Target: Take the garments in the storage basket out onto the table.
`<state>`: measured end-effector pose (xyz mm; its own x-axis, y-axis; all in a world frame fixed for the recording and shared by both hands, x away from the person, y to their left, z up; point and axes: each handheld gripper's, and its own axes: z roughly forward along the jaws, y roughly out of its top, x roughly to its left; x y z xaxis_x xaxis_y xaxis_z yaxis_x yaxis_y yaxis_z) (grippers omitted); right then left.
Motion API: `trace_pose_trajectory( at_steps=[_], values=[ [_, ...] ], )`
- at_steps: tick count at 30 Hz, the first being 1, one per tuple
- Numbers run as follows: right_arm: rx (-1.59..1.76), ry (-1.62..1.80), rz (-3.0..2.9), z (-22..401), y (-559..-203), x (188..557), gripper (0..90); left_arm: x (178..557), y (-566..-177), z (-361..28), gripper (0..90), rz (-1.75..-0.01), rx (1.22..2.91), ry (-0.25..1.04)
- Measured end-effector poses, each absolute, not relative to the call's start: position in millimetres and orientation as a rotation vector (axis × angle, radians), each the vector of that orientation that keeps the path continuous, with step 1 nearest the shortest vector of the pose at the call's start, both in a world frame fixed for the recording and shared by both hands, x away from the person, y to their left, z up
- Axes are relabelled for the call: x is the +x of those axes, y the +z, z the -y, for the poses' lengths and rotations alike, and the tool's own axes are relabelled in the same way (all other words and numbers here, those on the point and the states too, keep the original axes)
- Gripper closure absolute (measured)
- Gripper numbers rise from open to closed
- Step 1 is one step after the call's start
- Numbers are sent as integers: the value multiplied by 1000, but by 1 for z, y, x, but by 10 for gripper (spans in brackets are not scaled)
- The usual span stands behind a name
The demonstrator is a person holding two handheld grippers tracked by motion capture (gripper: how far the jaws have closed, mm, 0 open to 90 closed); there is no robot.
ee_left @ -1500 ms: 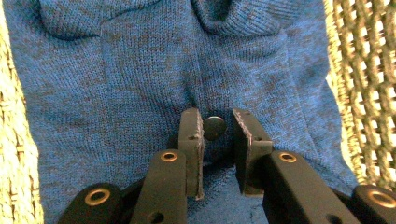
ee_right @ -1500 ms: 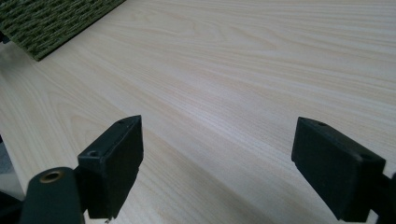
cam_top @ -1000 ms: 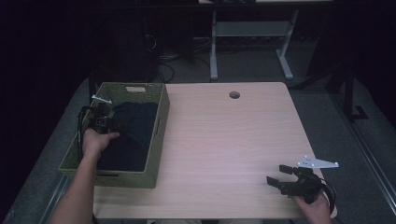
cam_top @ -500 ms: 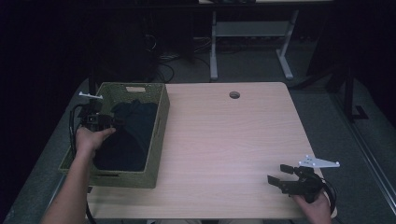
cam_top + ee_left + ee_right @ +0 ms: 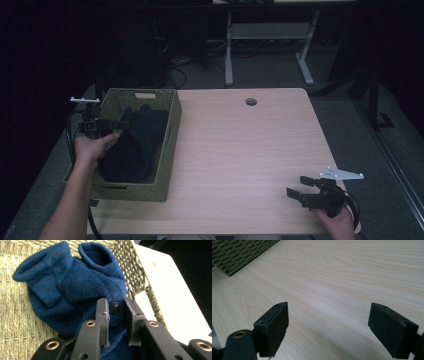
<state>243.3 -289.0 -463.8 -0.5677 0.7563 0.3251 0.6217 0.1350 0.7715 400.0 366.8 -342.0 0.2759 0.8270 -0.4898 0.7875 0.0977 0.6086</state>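
Observation:
A dark blue knitted garment (image 5: 135, 145) lies bunched inside a green woven basket (image 5: 135, 190) at the table's left side. My left gripper (image 5: 122, 123) hovers over the basket's left half, pointing right. In the left gripper view its jaws stand close together around a fold of the blue garment (image 5: 75, 285), with a black button showing at the left gripper's (image 5: 115, 315) tips. My right gripper (image 5: 299, 186) rests low near the table's front right corner, pointing left. The right gripper (image 5: 328, 327) is open wide with bare wood between its jaws.
The light wooden table (image 5: 240, 150) has a round cable hole (image 5: 251, 101) near its far edge. The basket's wall (image 5: 237, 252) shows at the upper left of the right gripper view. Desk legs and cables stand on the dark floor behind.
My left hand and gripper have shifted left and slightly back over the basket, toward its left rim. The right gripper has stayed in place.

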Motion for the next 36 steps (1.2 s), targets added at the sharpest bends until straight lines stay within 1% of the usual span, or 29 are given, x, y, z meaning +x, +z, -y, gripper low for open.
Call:
trace_pose_trajectory(
  at_steps=[8,15,21,36],
  values=[
    [1381,1415,-2254,290,-464,243,163,396,-330,-371,751,-1459,1625,70],
    [1377,1415,-2251,290,-463,243,163,392,-316,-377,751,-1414,1542,70],
    [1377,1416,-2250,290,-463,243,163,389,-308,-379,751,-1396,1511,82],
    [1379,1417,-2251,289,-463,242,163,379,-278,-380,751,-1290,1433,95]
  ],
)
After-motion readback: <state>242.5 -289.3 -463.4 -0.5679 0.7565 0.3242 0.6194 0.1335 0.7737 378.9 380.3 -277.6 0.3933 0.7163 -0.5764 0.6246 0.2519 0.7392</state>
